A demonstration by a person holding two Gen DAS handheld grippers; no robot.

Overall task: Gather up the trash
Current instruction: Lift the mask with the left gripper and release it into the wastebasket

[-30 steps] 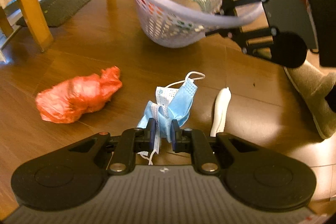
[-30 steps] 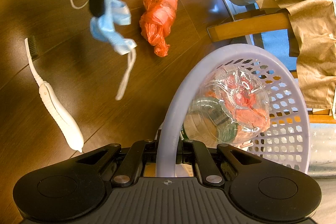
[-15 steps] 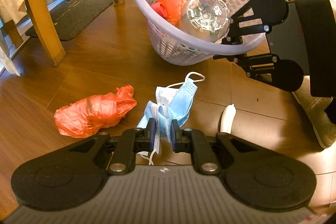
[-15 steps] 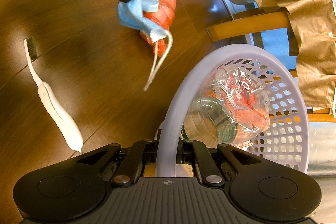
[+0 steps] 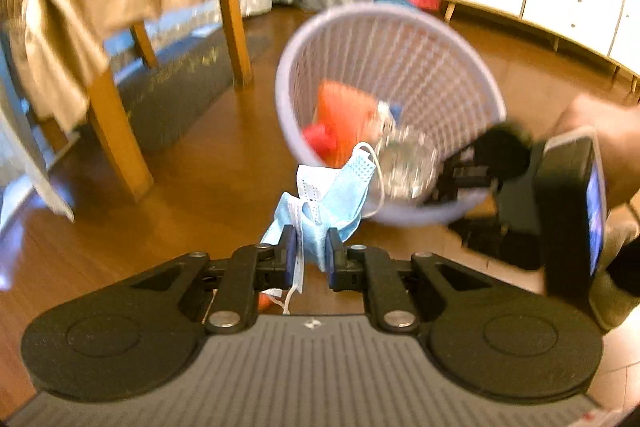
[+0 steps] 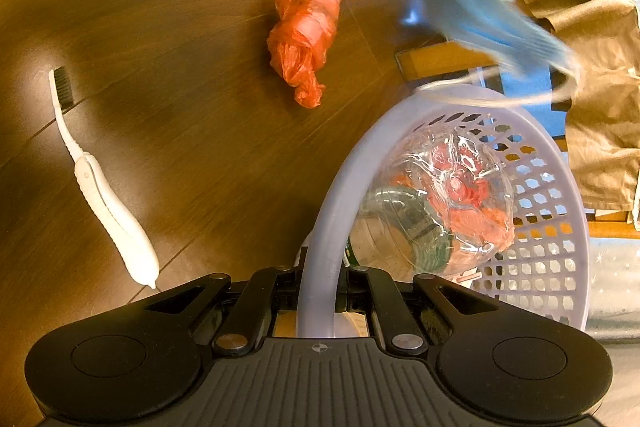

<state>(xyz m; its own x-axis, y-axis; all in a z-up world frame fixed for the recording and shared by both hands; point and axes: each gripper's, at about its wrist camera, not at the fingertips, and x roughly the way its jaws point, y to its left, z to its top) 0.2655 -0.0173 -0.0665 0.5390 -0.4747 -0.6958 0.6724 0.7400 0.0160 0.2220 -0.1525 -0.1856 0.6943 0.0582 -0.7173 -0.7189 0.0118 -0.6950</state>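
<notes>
Jaws of the left gripper (image 5: 308,253) are closed nearly all the way on a crumpled blue face mask (image 5: 324,203), pinching it at its lower folds; the rest of the mask stands up out of the pads toward 12 o'clock, with one white ear loop trailing toward 1 o'clock and another strap hanging below the jaws. The grip on a bunched section keeps the limp fabric from slipping free in transit. Jaws of the right gripper (image 6: 320,291) are clamped on the rim of the lavender basket (image 6: 332,195), apparently to tilt and steady its opening toward the incoming item. The basket lies from 12 to 2 o'clock of the left jaws, mouth facing them, and already contains a clear plastic bottle (image 6: 432,203) and orange waste. In the right wrist view the mask appears blurred at 1 o'clock, above the far rim and not yet inside. Remaining on the wooden floor (image 6: 180,7): an orange plastic bag (image 6: 306,31) at 12 o'clock and a white toothbrush (image 6: 100,195) at 10 o'clock, well apart from the basket.
</notes>
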